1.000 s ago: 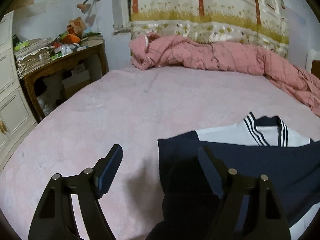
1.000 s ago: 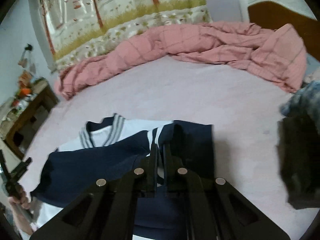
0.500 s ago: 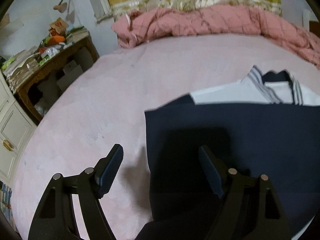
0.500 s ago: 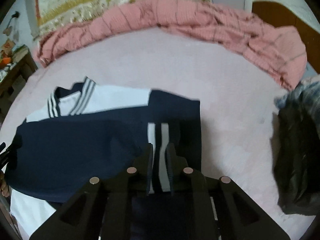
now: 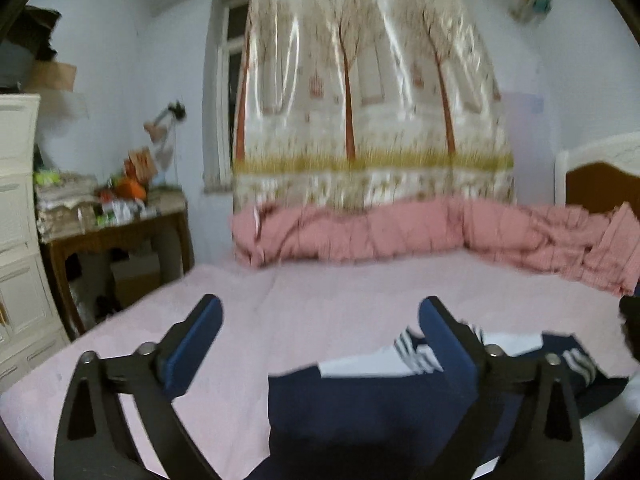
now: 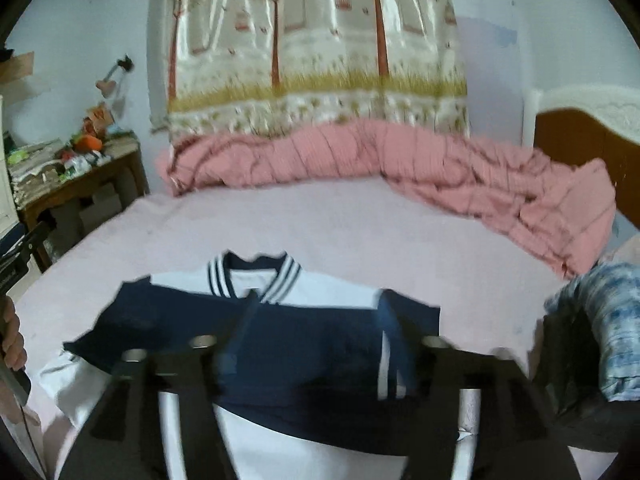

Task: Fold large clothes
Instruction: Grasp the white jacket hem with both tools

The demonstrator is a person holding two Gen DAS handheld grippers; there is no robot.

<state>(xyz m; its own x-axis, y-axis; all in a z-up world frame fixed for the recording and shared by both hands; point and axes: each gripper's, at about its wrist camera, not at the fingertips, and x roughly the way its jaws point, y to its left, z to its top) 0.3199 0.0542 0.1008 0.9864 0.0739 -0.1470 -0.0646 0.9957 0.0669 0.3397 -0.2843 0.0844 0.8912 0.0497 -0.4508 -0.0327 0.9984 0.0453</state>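
A: Where is the jacket (image 6: 280, 344) lying?

B: Flat near the bed's (image 6: 320, 224) front edge, sleeves folded across. Both grippers — left gripper (image 5: 320, 344) and right gripper (image 6: 316, 344) — have just been opening wide and are holding nothing.

A: Next?

B: I'm judging the hem — pinching both bottom corners evenly.
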